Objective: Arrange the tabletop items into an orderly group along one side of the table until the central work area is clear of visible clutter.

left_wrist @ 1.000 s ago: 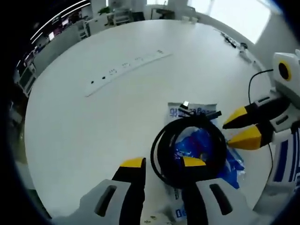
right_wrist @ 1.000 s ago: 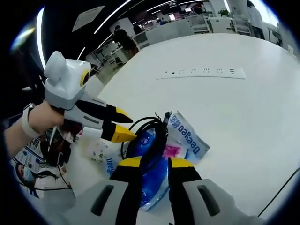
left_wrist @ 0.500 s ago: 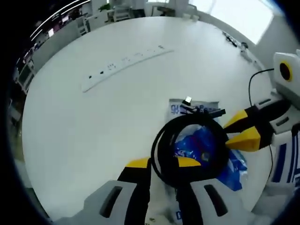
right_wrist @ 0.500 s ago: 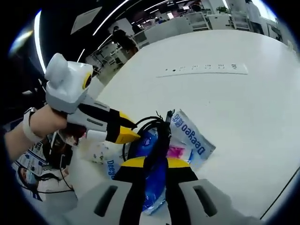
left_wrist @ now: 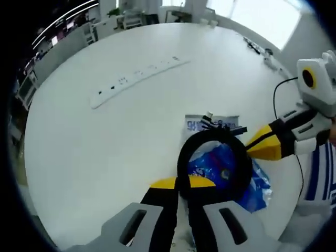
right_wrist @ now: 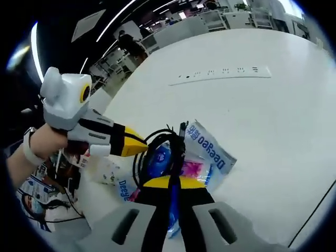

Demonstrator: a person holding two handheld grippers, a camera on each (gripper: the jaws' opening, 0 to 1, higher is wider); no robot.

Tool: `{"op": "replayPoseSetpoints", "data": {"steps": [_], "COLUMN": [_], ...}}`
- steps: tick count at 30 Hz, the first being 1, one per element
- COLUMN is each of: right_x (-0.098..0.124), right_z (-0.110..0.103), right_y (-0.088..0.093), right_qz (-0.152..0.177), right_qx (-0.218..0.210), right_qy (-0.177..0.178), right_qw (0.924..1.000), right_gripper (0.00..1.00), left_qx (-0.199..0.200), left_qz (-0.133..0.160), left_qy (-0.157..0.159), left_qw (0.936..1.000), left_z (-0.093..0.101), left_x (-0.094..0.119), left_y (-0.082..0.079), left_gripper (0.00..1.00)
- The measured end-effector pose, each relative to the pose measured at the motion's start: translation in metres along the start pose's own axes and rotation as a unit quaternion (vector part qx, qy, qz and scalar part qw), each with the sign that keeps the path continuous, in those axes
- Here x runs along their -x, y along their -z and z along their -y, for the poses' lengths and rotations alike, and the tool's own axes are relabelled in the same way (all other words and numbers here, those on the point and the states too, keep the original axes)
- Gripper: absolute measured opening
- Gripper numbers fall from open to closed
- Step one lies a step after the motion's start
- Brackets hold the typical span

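Your left gripper (left_wrist: 181,185) was pressed together on the near edge of the coiled black cable (left_wrist: 212,163), and your right gripper (right_wrist: 174,183) pinched the same coil (right_wrist: 157,152) from the other side. The coil sat over the blue and white plastic wipes packet (left_wrist: 231,178) lying flat on the round white table (left_wrist: 105,136), its plug ends poking out toward the packet's white printed end (right_wrist: 210,152). A long white power strip (left_wrist: 139,76) lay well apart from them across the table, its long axis running crosswise in both views.
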State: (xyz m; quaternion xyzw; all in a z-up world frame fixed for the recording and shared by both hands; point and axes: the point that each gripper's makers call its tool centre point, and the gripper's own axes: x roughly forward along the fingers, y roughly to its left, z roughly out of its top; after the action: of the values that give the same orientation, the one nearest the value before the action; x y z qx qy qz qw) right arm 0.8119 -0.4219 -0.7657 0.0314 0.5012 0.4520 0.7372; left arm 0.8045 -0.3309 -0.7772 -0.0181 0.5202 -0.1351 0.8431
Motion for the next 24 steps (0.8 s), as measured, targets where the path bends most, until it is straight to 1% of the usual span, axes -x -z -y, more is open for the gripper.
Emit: {"op": "replayPoseSetpoints", "data": {"steps": [7,13,15,19,21,24], "right_x": [0.0,0.002,0.003,0.006,0.009,0.01], "right_z": [0.0,-0.001,-0.001,-0.002,-0.004,-0.006], "right_y": [0.0,-0.001,-0.002,0.0,-0.002,0.0], "right_qz": [0.001,0.0,0.007,0.005,0.012,0.007], "right_qx": [-0.005,-0.021,-0.034,-0.041,-0.049,-0.05], "right_qy": [0.002,0.002,0.0,0.0,-0.002,-0.003], "right_qw": [1.0,0.9998,0.9994,0.9992,0.9987,0.9987], "right_gripper": [0.0,0.0,0.0,0.0,0.0,0.0], "left_qx": [0.0,0.006,0.006,0.009,0.009,0.008], "left_qz": [0.0,0.003,0.003,0.006,0.008,0.009], "left_qy": [0.001,0.007,0.008,0.012,0.011,0.012], "left_qw": [1.0,1.0,0.9999,0.9999,0.9999,0.9999], "left_z": [0.001,0.003,0.003,0.007,0.007,0.009], "left_x": [0.001,0.004,0.006,0.011,0.015,0.017], "left_y": [0.001,0.001,0.001,0.0,0.0,0.001], "left_gripper": [0.0,0.0,0.0,0.0,0.0,0.0]}}
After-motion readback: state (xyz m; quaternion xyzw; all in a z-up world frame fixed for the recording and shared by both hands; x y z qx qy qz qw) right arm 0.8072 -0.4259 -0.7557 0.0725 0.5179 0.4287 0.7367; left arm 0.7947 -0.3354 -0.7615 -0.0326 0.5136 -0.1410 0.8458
